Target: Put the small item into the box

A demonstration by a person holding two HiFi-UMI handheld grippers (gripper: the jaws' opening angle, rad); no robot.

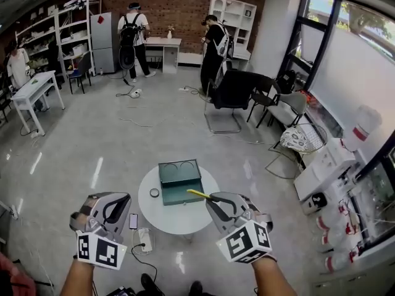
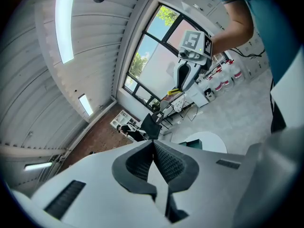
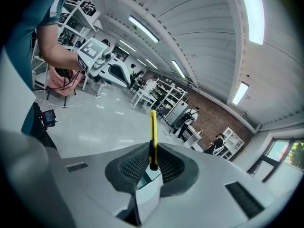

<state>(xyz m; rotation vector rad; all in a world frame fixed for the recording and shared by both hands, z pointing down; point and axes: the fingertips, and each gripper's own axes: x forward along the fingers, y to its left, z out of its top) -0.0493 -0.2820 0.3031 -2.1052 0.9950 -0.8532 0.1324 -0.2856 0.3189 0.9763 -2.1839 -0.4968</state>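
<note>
The right claw [image 1: 213, 198] pinches a yellow cutter [image 1: 199, 193] near the green box [image 1: 180, 193]. The left claw [image 1: 124, 198] is squeezed together with nothing in it.

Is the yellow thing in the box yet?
Not yet. Done: the right gripper grips the yellow knife, jaws shut on it. In hand: it hovers near the open green box on the table. Left: lower it in and let go.
</note>
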